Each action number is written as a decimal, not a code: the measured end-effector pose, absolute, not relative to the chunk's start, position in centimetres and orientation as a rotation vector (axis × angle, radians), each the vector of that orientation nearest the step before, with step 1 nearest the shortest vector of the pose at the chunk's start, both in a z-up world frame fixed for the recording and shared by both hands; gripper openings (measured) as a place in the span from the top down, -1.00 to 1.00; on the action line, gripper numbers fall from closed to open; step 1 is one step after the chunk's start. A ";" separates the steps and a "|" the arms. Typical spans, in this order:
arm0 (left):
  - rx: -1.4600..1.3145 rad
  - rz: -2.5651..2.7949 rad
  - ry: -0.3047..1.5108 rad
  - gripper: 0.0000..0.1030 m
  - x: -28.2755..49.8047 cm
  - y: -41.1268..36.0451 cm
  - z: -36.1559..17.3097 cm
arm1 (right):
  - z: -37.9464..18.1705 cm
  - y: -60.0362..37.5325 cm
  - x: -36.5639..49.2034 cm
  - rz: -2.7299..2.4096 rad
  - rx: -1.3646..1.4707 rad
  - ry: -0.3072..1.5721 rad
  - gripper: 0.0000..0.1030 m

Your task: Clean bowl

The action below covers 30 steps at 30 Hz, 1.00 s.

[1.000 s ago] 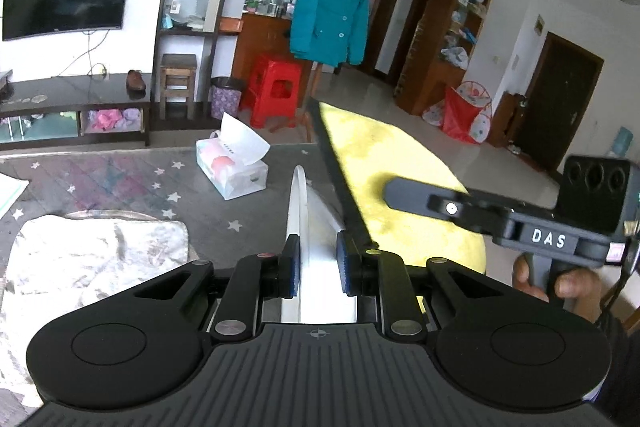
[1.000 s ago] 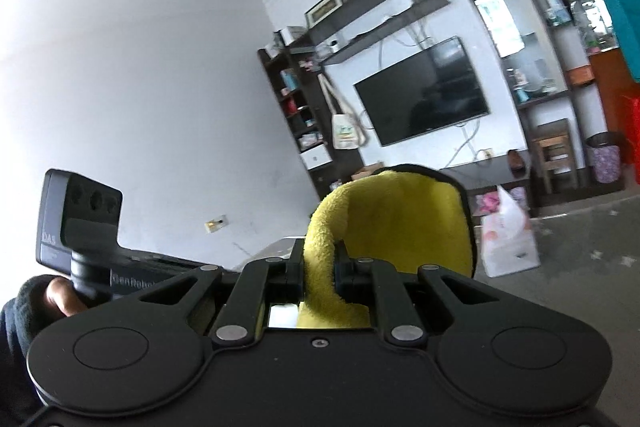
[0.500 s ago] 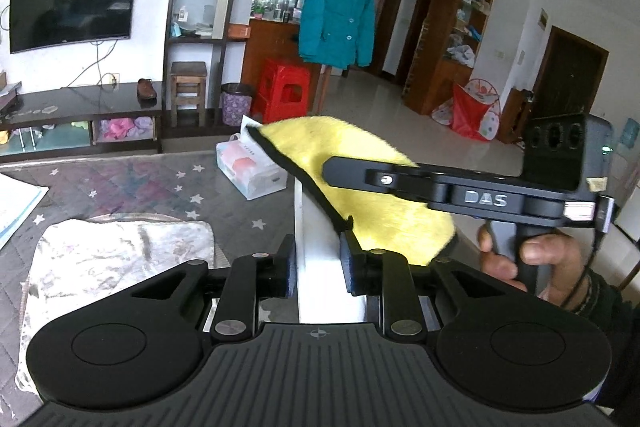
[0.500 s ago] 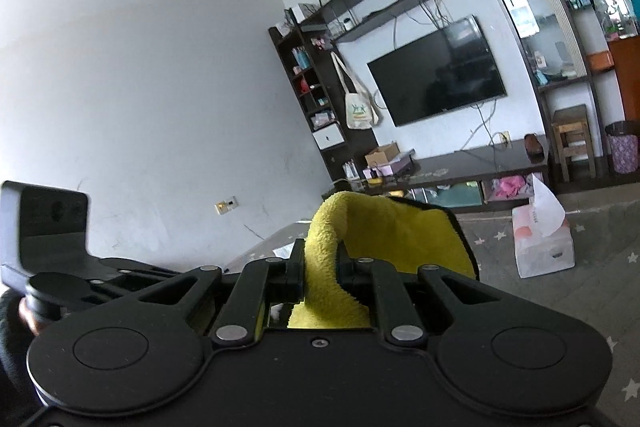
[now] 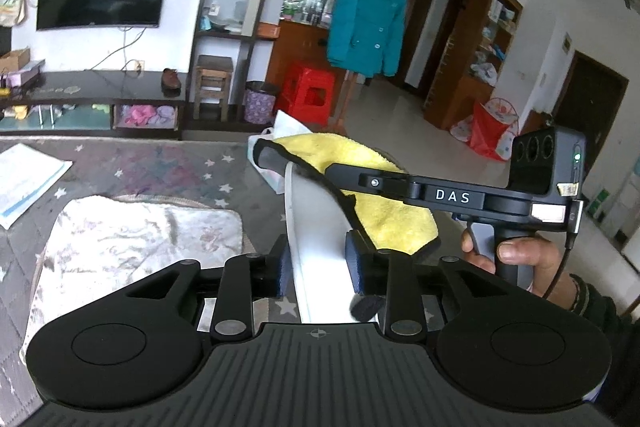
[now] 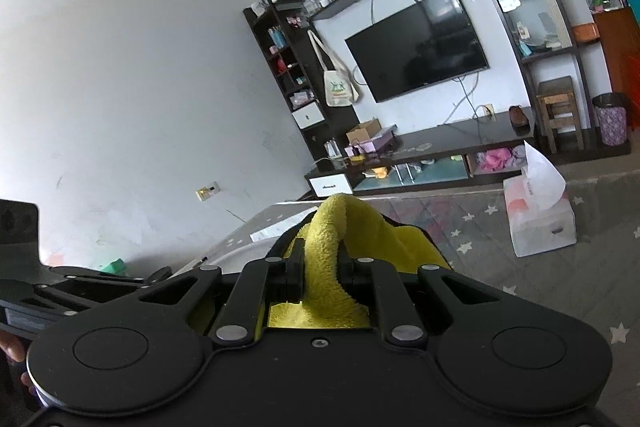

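Note:
My left gripper [image 5: 318, 261] is shut on the rim of a white bowl [image 5: 316, 223], held on edge above the table. My right gripper [image 6: 320, 267] is shut on a yellow cloth [image 6: 340, 227] with a black hem. In the left wrist view the right gripper [image 5: 276, 159] reaches in from the right and presses the yellow cloth [image 5: 384, 211] against the bowl's right side. The bowl does not show in the right wrist view.
A grey star-patterned table [image 5: 168, 167] lies below, with a whitish crumpled cloth [image 5: 132, 239] at left, a paper [image 5: 28, 179] at far left and a tissue box [image 6: 540, 219] behind. A TV stand [image 5: 92, 99] is beyond.
The right gripper and yellow cloth have swept down and across the bowl's side, from high and spread out to lower and bunched. The bowl has turned slightly in my left gripper.

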<state>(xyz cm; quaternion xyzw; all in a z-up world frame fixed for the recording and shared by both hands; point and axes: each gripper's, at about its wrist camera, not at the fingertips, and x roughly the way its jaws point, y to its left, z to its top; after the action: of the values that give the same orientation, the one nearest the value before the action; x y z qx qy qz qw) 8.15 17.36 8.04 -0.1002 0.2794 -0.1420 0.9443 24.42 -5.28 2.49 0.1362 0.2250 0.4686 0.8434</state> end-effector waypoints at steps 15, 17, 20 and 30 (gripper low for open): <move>-0.338 -0.215 0.583 0.31 7.7 21.0 6.6 | -0.9 -4.3 24.8 0.925 0.240 0.584 0.73; -0.343 -0.208 0.584 0.30 7.6 21.2 6.5 | -1.2 -4.3 24.7 0.919 0.232 0.596 0.73; -0.347 -0.193 0.586 0.29 7.4 21.5 6.3 | -1.7 -4.3 24.7 0.911 0.227 0.615 0.73; -0.339 -0.145 0.597 0.24 7.2 22.0 5.8 | -3.0 -4.6 23.9 0.898 0.193 0.650 0.73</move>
<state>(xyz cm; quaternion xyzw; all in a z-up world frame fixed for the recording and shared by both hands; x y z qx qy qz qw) 7.22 21.95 5.75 -0.1658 0.2925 -0.0710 0.9391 23.90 -4.61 -2.96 0.0916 0.3081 0.4256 0.8459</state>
